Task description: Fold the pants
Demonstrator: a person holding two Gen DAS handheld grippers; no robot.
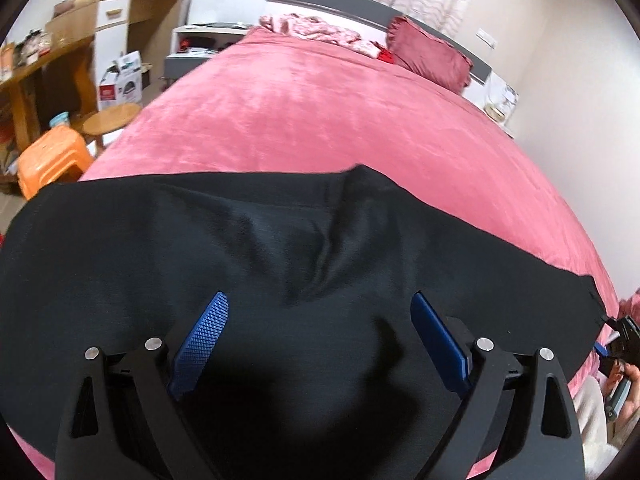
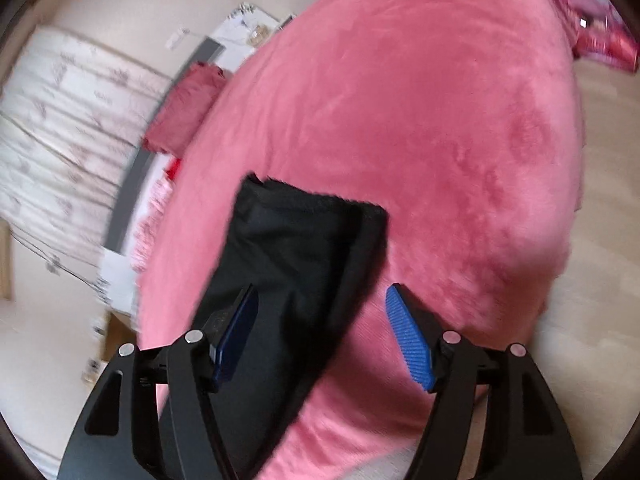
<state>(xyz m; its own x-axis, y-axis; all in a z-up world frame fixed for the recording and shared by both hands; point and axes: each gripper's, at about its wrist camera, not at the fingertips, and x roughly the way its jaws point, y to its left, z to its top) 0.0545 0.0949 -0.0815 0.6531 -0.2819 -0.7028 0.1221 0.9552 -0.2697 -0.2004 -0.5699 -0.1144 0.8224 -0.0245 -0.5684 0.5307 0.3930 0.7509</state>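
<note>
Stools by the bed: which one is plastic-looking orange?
The square orange stool, nearest the bed's corner; the round stool behind it is plain wood.

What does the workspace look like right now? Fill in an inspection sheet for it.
Surface: bed under a pink blanket, mostly bare.
Job's things: black pants lying across the near edge of the bed, some creases; one end lies flat in the right wrist view.
Clutter: dark pink pillow and crumpled pink bedding at the headboard.
Grippers: left tool open above the pants, nothing pinched; right tool open over the pants' end, nothing pinched.
Cables: nothing seen.
Surroundings: orange stool, round wooden stool, wooden desk, curtain.
</note>
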